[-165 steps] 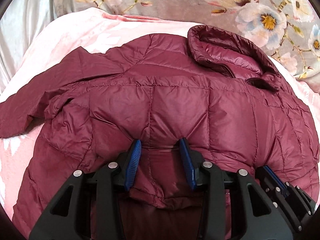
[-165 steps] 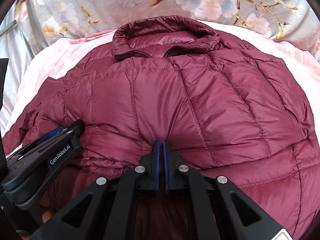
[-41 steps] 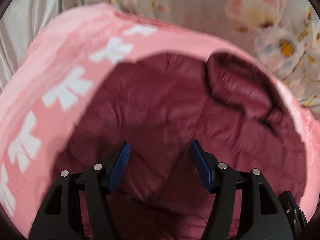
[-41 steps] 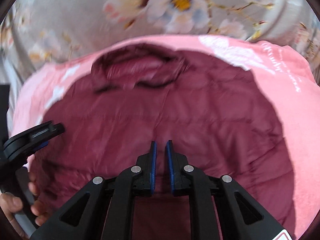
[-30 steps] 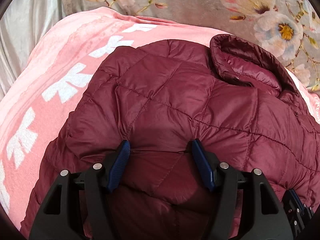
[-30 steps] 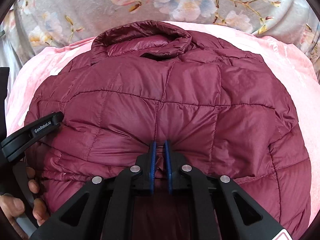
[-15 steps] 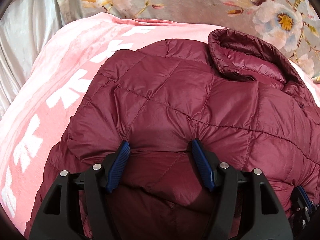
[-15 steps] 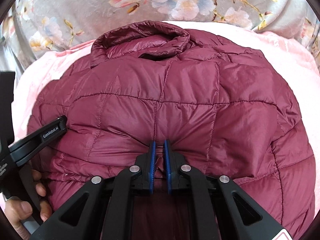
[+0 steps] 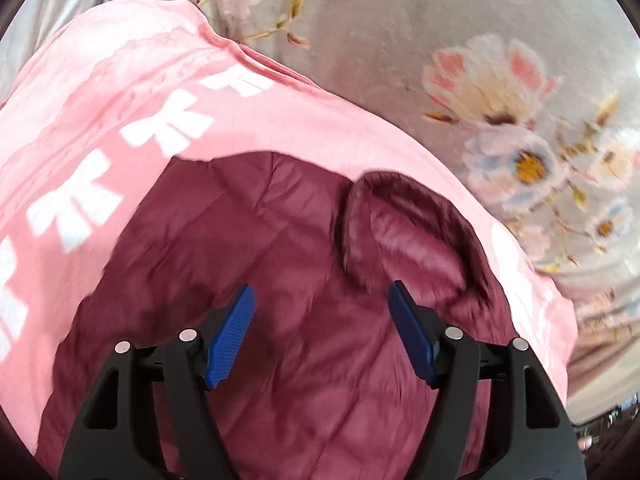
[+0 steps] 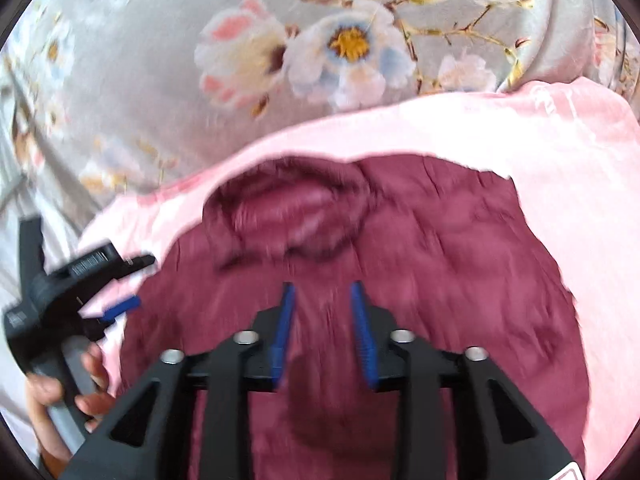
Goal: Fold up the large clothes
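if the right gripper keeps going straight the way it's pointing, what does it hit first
Most likely the maroon puffer jacket: the open right gripper points at the quilted fabric just below the collar. The picture is blurred, so depth is uncertain.

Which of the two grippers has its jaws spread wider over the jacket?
The left gripper: its blue pads stand far apart above the maroon jacket, while the right gripper shows a narrower gap.

A quilted maroon jacket (image 9: 280,272) of faintly glossy cloth is shown on a matt pink blanket (image 9: 100,128); a smooth floral sheet (image 10: 160,60) is seen beyond.
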